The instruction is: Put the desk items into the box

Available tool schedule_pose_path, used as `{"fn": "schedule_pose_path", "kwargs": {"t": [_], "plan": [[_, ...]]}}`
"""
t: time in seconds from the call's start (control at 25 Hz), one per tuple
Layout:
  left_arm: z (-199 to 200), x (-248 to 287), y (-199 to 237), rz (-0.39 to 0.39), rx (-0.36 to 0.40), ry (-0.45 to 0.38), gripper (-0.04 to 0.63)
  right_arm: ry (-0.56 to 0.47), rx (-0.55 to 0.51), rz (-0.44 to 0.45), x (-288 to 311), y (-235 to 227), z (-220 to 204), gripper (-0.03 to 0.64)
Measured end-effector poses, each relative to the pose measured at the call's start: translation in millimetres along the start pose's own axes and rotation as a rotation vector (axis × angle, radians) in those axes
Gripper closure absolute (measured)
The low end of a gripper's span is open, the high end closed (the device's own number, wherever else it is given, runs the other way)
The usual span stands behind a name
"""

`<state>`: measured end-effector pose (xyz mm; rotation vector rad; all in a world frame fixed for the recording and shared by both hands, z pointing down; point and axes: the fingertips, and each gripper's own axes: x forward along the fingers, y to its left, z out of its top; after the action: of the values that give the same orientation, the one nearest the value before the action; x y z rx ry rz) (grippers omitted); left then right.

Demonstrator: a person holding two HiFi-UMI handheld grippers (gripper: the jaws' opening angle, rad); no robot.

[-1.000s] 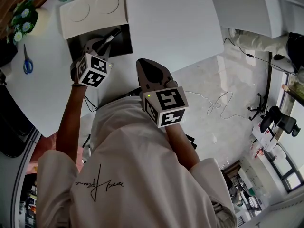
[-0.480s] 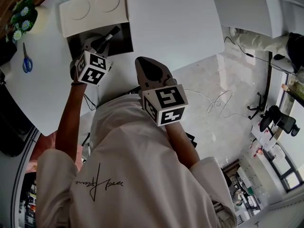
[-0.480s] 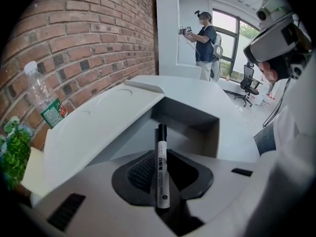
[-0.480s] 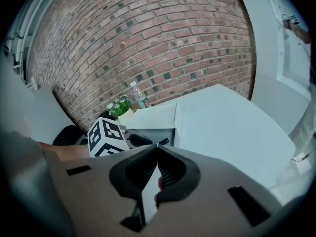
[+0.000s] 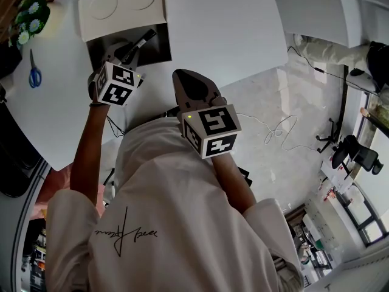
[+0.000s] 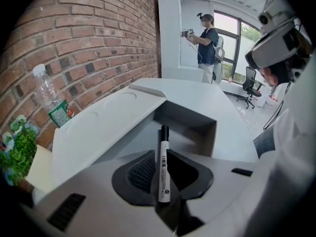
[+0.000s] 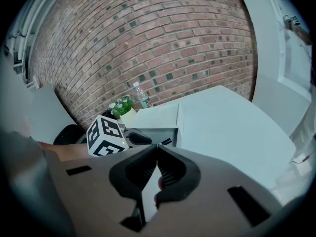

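Left gripper (image 6: 162,154) pinches marker (image 6: 163,169) over open box (image 6: 190,120) at eleven o'clock; right gripper (image 7: 157,147) pressed together, seemingly empty; next move calls for spreading the left jaws.

Box (image 5: 159,56) mouth: open upward, right part free
Lid (image 5: 121,5): lies back beyond the box, off the opening
Left gripper (image 6: 159,154) with marker (image 6: 163,177): over the mouth's left side
Table (image 5: 225,29) right of box: bare
Left of box: scissors (image 5: 34,76), well apart

White short-sleeved T-shirt (image 5: 176,224) with a black handwritten signature print (image 5: 126,235), grey-bodied left gripper (image 5: 127,52) and right gripper (image 5: 182,78) with dark ribbed pads (image 6: 140,172), each carrying a white cube (image 5: 115,85) of black square markers
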<state>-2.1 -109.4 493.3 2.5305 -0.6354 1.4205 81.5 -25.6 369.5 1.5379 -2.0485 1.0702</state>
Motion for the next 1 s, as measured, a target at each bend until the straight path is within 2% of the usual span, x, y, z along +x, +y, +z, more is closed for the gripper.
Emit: {"fn": "schedule_pose_path", "kwargs": {"t": [0.32, 0.48, 0.76, 1.0], "plan": [[7.2, -19.0, -7.0, 0.018, -0.053, -0.047, 0.525, -0.012, -0.013, 0.008, -4.3, 6.1, -0.4, 0.592], [10.5, -28.3, -8.8, 0.015, -0.104, -0.078, 0.526, -0.017, -0.020, 0.017, -5.4, 11.7, 1.0, 0.592], [14.3, -45.7, -10.0, 0.040, -0.097, -0.113, 0.526, -0.017, -0.038, 0.035, -8.5, 21.4, -2.1, 0.592], [10.4, -65.2, -15.7, 0.036, -0.173, -0.164, 0.534, -0.030, -0.059, 0.047, -11.7, 32.6, 0.9, 0.592]]}}
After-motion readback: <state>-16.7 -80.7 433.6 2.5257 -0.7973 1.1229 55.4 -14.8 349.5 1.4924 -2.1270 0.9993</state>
